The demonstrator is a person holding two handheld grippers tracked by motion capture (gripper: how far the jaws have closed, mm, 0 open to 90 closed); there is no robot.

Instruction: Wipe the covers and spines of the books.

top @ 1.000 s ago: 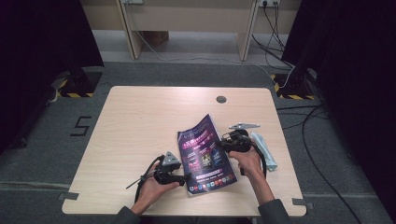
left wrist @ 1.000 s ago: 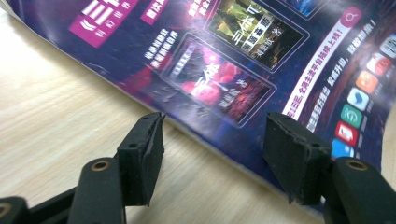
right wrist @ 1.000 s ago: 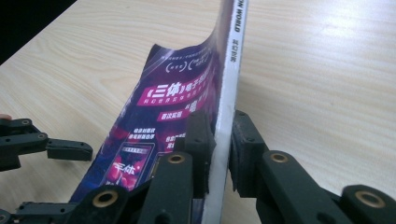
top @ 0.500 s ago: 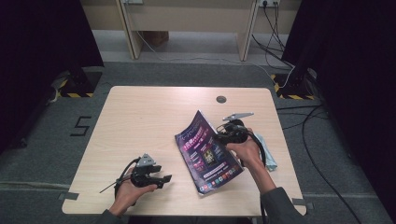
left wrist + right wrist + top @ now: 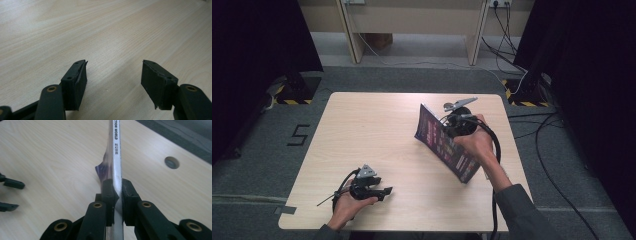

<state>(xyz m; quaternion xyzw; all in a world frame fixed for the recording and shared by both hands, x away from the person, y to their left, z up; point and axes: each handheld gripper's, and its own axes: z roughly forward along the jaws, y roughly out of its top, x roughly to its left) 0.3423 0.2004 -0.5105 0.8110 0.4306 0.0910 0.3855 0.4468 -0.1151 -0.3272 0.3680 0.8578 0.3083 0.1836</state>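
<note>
A thin magazine (image 5: 439, 142) with a dark purple cover is lifted off the wooden table (image 5: 377, 125) at the right, tilted steeply with its lower corner near the tabletop. My right gripper (image 5: 448, 131) is shut on its spine. In the right gripper view the white spine (image 5: 116, 150) runs straight up from between the closed pads (image 5: 108, 191) of the right gripper (image 5: 116, 188). My left gripper (image 5: 384, 191) rests low at the front left, open, well apart from the magazine. In its own view the left gripper (image 5: 113, 75) holds nothing over bare wood.
A round grey cable hole (image 5: 172, 162) sits in the tabletop beyond the magazine. The left gripper's jaw tips (image 5: 10, 195) show at the left edge of the right gripper view. Grey carpet, cables (image 5: 552, 150) and dark curtains surround the table.
The right gripper has lifted the magazine from lying flat to steeply tilted, moving up and rightward. The left hand has drawn away leftward from the magazine to the front left.
</note>
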